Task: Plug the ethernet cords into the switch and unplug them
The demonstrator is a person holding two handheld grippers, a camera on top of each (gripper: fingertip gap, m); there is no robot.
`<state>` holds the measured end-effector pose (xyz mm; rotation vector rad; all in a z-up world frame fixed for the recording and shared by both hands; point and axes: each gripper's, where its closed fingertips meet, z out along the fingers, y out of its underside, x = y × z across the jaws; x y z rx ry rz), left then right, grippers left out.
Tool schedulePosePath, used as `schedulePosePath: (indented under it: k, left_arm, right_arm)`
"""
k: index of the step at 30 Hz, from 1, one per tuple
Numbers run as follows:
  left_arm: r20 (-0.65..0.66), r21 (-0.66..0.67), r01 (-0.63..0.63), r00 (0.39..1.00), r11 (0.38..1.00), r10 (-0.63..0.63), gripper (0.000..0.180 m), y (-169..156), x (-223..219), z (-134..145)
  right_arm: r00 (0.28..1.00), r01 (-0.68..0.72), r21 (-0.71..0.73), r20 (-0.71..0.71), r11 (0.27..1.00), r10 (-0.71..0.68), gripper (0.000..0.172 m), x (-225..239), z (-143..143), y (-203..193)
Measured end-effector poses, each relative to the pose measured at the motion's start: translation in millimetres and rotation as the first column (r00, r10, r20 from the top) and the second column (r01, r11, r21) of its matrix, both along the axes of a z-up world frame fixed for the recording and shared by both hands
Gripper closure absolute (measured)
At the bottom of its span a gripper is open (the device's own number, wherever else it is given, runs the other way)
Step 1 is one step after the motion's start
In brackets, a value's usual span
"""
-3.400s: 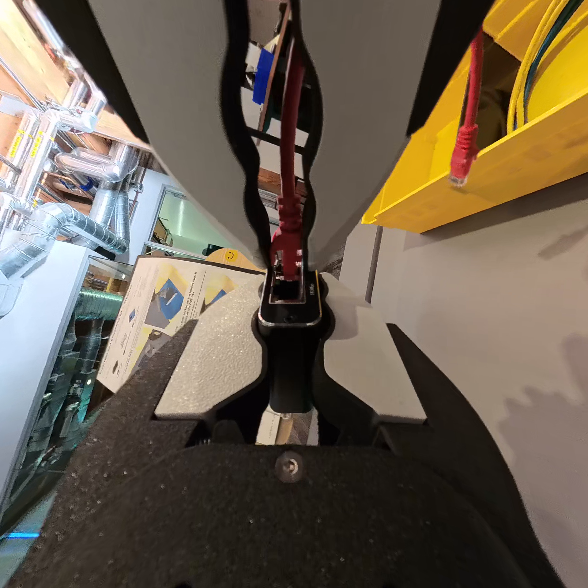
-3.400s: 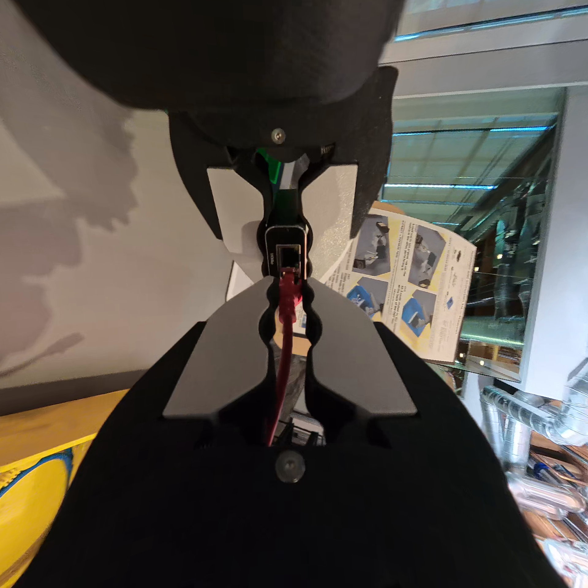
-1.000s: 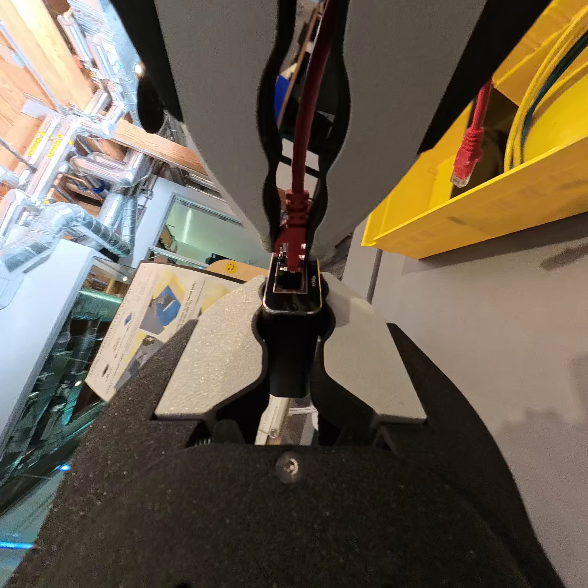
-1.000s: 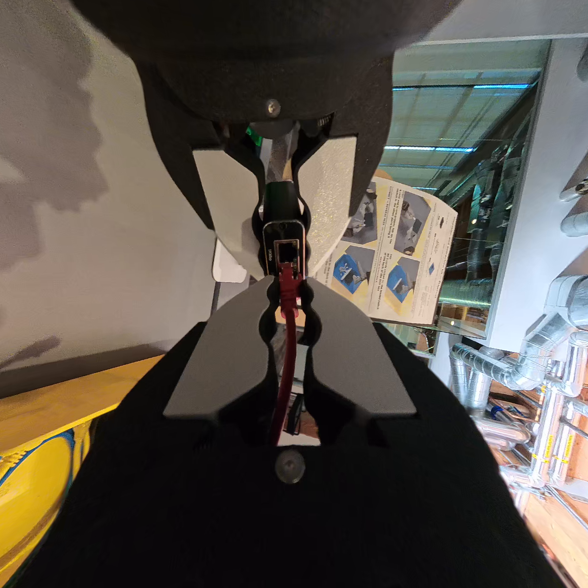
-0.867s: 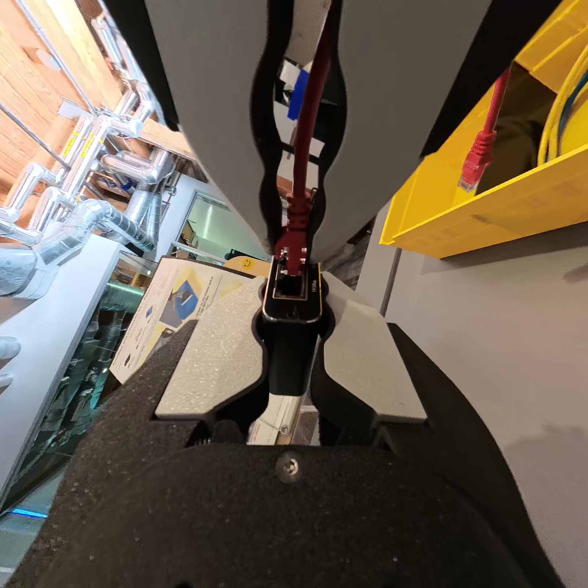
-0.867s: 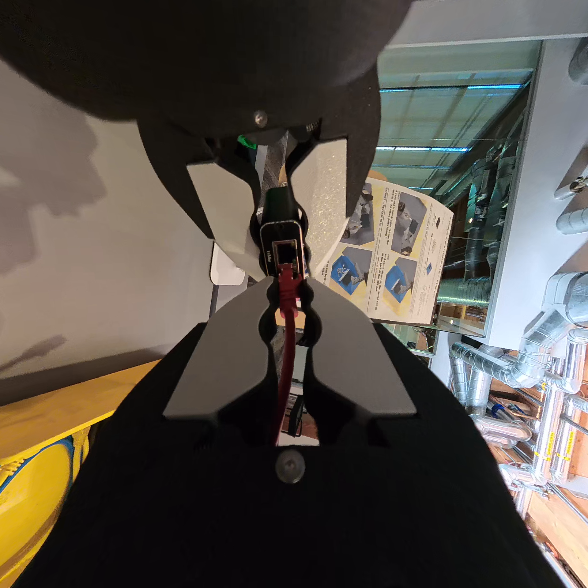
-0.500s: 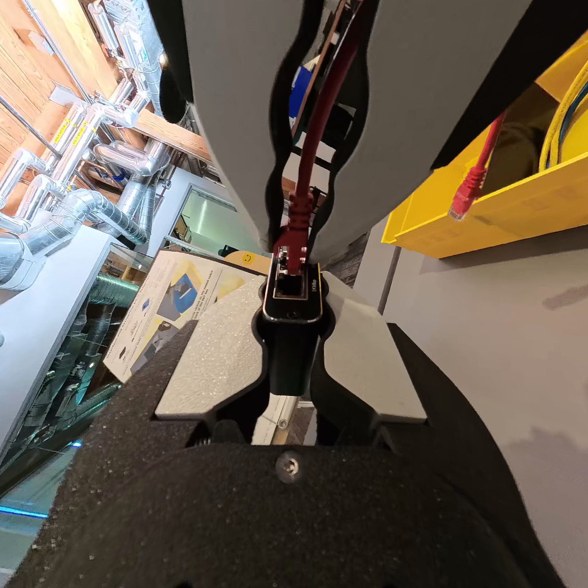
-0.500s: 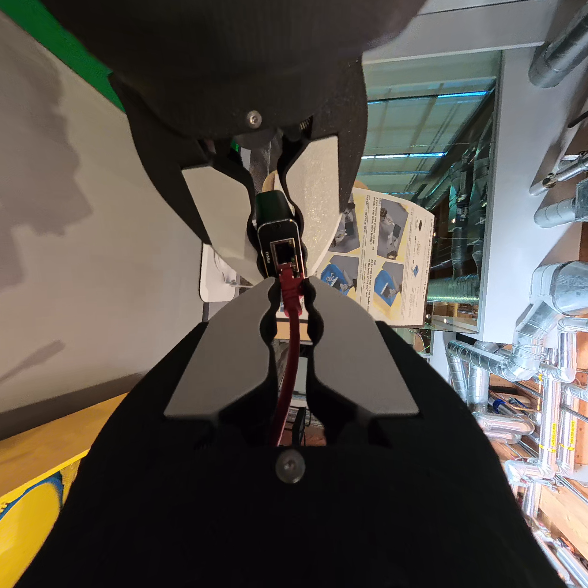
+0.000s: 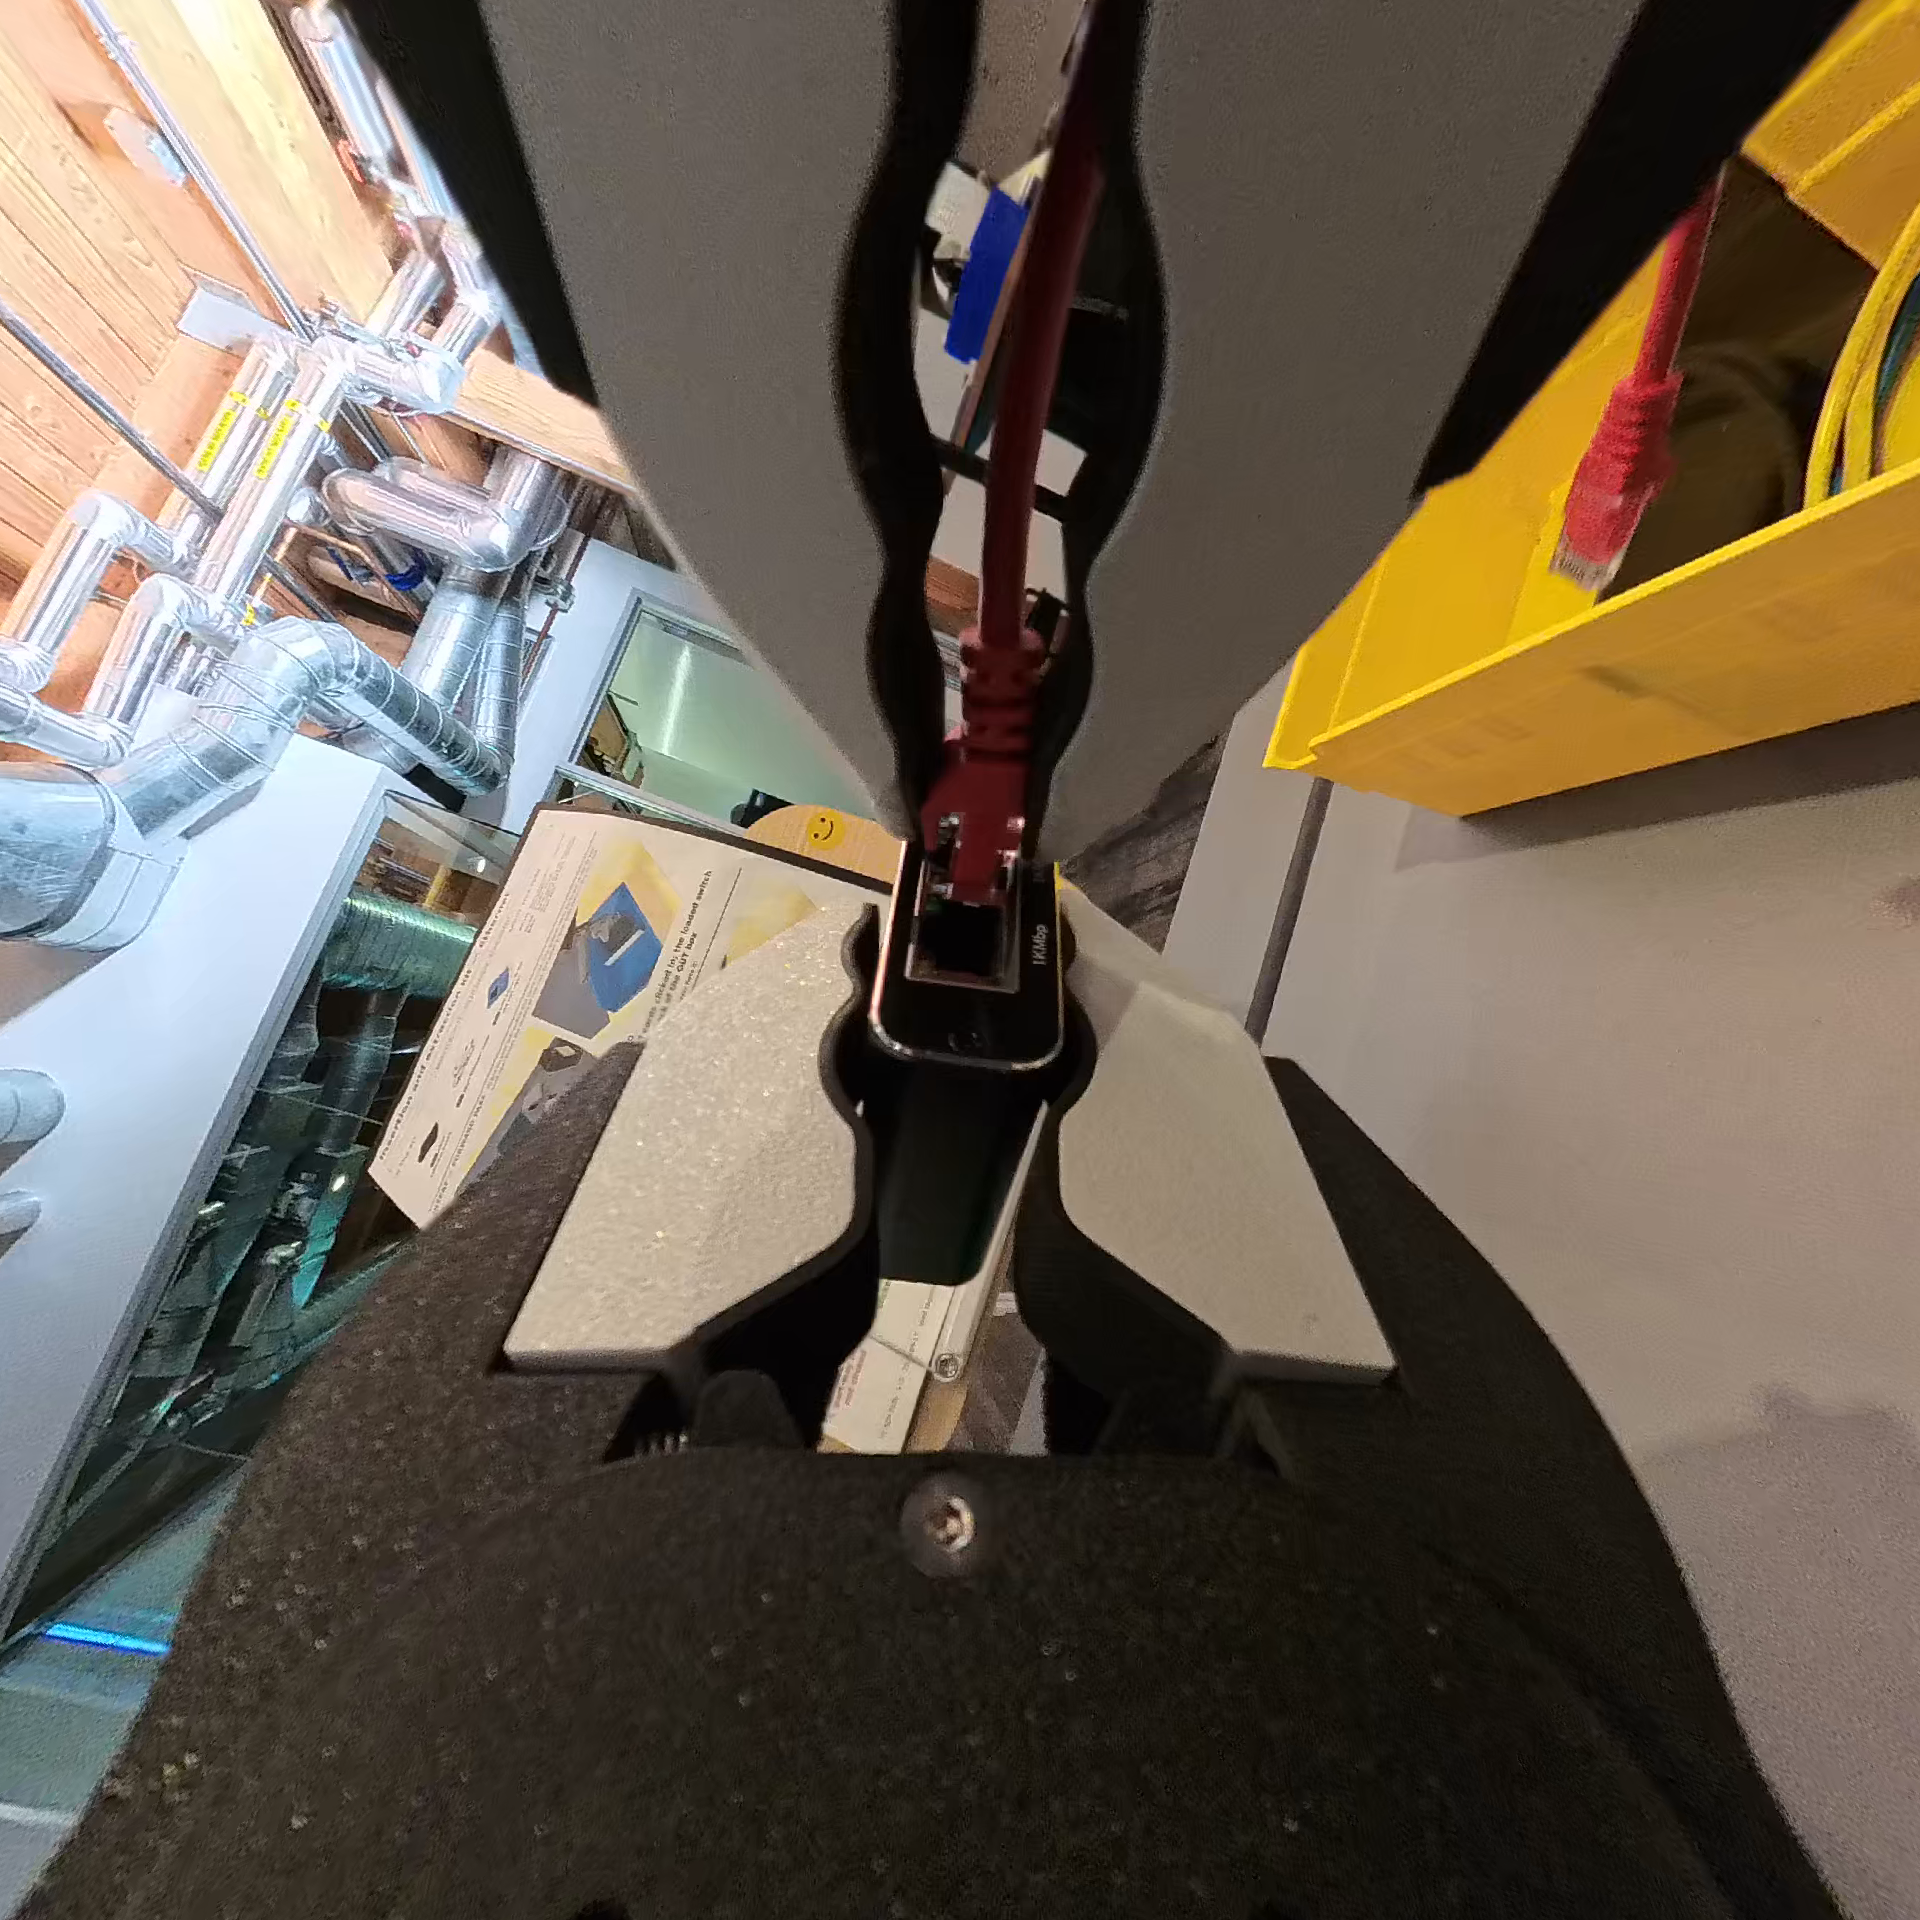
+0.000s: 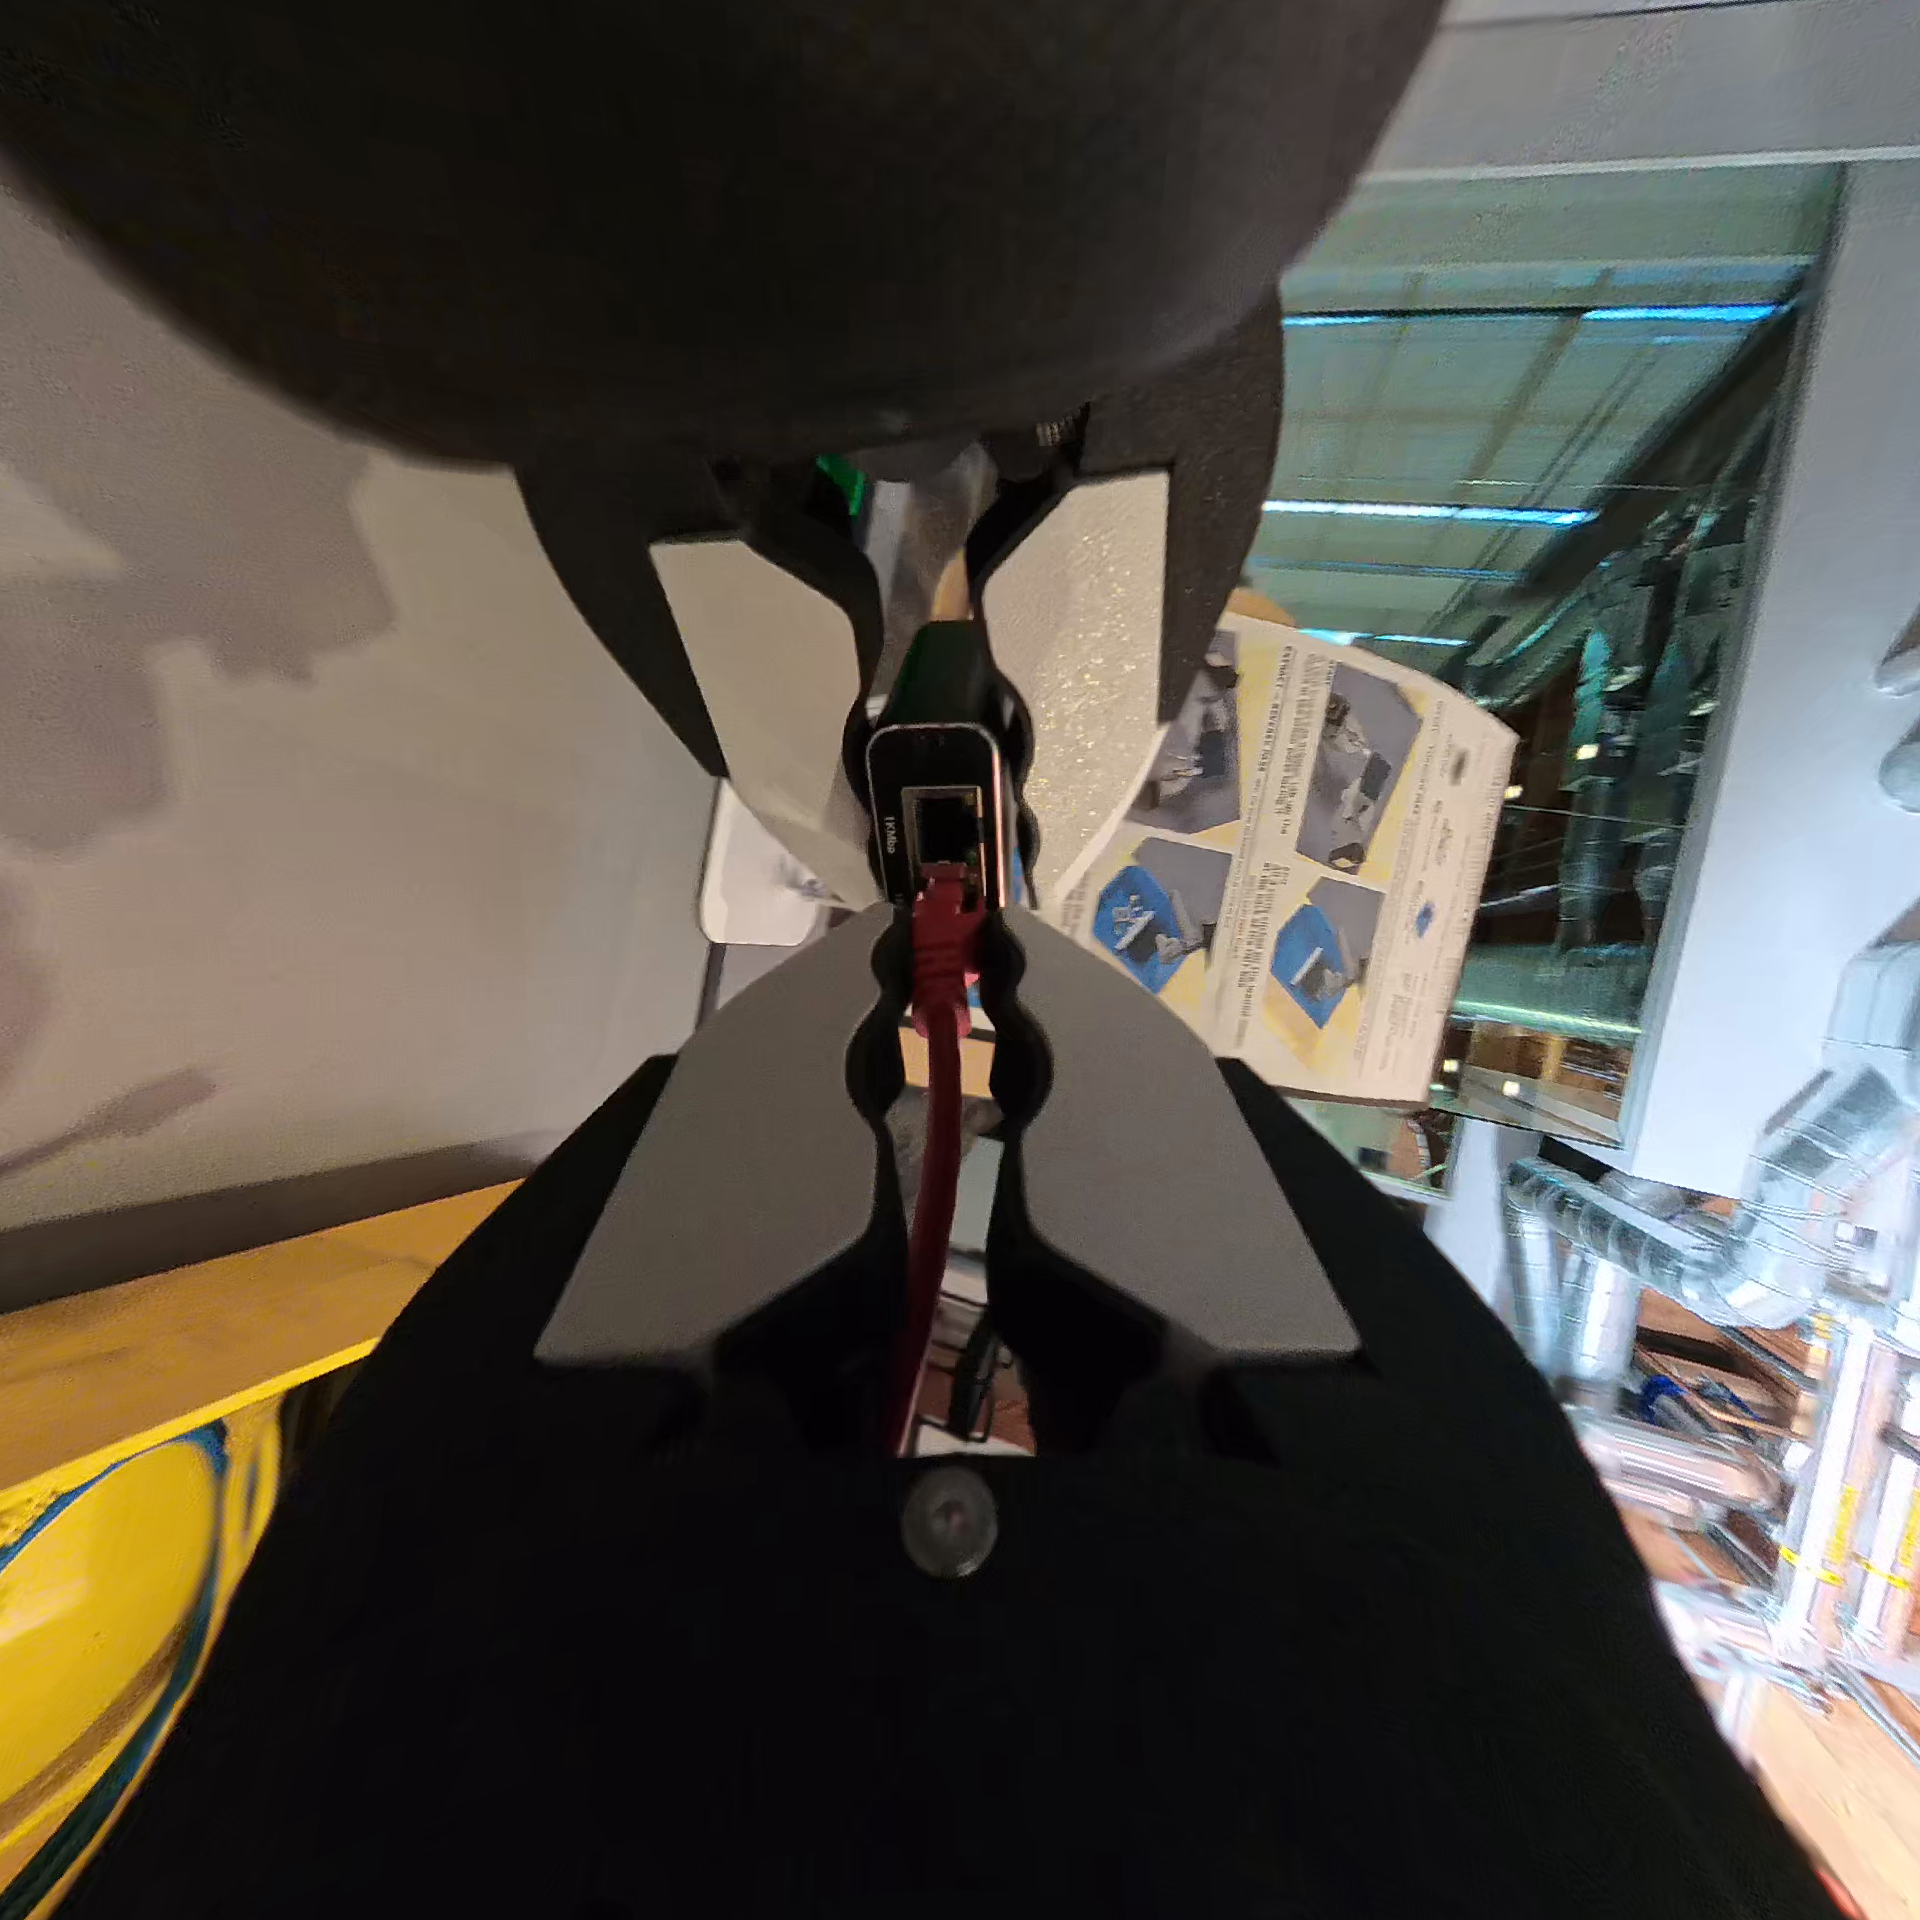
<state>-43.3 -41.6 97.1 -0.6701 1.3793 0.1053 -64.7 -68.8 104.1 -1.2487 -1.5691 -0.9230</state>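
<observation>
Left gripper (image 9: 966, 997) clamps the black switch (image 9: 961, 1039), a small rounded-corner adapter body with a glossy face and one metal-lined port (image 9: 956, 940), open end facing the other tool. Right gripper (image 10: 940, 925) is closed narrow on the red ethernet cord (image 10: 940, 1091), wavy black pads squeezing the ribbed strain-relief boot just behind the plug (image 10: 945, 894).

Change vs half a second ago: the plug tip has tilted a bit and sits at the lip of the port, top edge inside, lower half of the socket still dark and visible. So not seated; alignment is slightly off-axis. My read: insertion step is underway, the first plug-in isn't done, and the unplug is still ahead. Needs a straighter push along the port axis until the latch catches.

Materials: gripper shells are matte black foam-textured, finger plates flat grey, one with a sparkly grit finish. Cord jacket smooth, flexible, dark red.

Far right in the left wrist view: yellow plastic bin (image 9: 1662, 665) with a second red plug (image 9: 1610, 488) hanging over its edge and yellow cables (image 9: 1860, 384) inside. Printed sheet (image 10: 1340, 883) stands behind.
</observation>
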Motion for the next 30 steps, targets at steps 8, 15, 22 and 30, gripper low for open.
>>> schedulePosePath:
  k: [8,15,22,30]
  left_arm:
    - [-0.102,-0.072,0.006,0.995,0.997,-0.013,0.153,11,7,-25]
    - [-0.123,-0.110,0.018,0.992,0.994,-0.032,0.154,13,12,-35]
    - [-0.092,-0.139,0.086,0.991,0.987,-0.099,0.153,-4,12,-25]
    - [0.134,-0.391,0.268,0.963,0.880,-0.234,0.126,-19,-10,16]
  right_arm:
    - [0.994,0.089,-0.249,0.086,0.964,-0.070,0.159,8,-23,7]
    - [0.997,0.073,-0.355,0.022,0.932,-0.070,0.159,6,-25,3]
    - [1.000,0.009,-0.261,-0.016,0.965,-0.014,0.158,6,-13,-9]
    - [0.984,0.071,0.257,0.143,0.964,-0.110,0.159,31,26,-12]
